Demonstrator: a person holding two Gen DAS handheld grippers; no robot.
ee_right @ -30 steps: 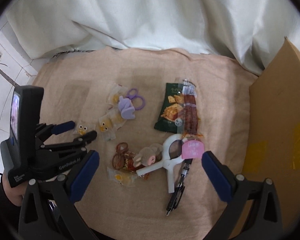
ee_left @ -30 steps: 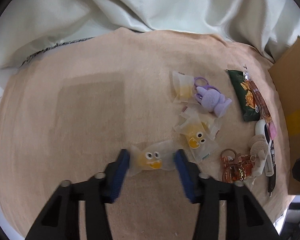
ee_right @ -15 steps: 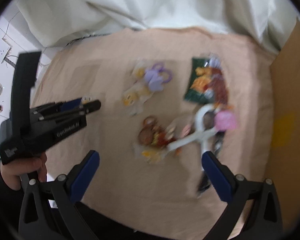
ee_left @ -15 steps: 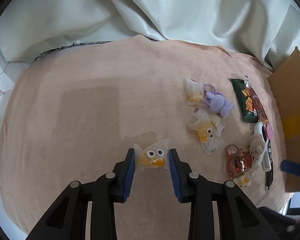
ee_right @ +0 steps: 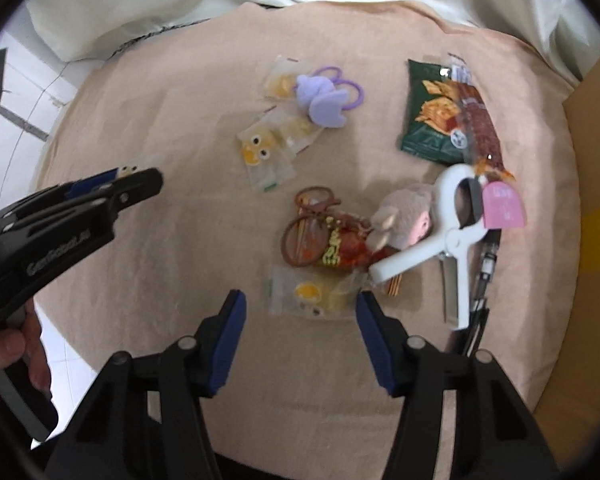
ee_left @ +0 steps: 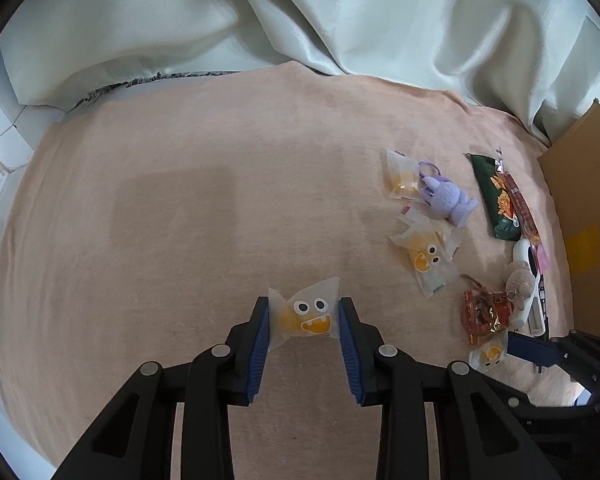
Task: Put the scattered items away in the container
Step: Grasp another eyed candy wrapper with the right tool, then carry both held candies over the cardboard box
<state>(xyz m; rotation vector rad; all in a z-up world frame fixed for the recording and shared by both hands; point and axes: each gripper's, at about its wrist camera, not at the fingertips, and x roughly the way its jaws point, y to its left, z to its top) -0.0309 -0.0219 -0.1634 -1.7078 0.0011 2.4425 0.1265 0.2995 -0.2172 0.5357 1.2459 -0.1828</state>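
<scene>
My left gripper [ee_left: 303, 314] is shut on a clear candy packet with a yellow monster face [ee_left: 306, 314] and holds it above the beige cloth. It also shows in the right wrist view [ee_right: 130, 178]. My right gripper [ee_right: 300, 308] is open, its blue pads on either side of another yellow candy packet [ee_right: 314, 294] that lies on the cloth. A cardboard box [ee_left: 588, 216] stands at the right edge. Scattered items include a purple plush [ee_right: 322, 98], a green snack bag [ee_right: 434, 120], a white clip [ee_right: 452, 236] and a brown keychain [ee_right: 312, 236].
More candy packets [ee_right: 262, 152] lie near the purple plush. A small plush sheep [ee_right: 406, 218], a pink tag [ee_right: 502, 206] and a pen [ee_right: 486, 268] sit by the clip. A pale curtain [ee_left: 300, 20] hangs behind the table.
My left gripper closed on the monster candy packet and lifted it. My right gripper moved down and closer, narrowing around the candy packet in front of the keychain.
</scene>
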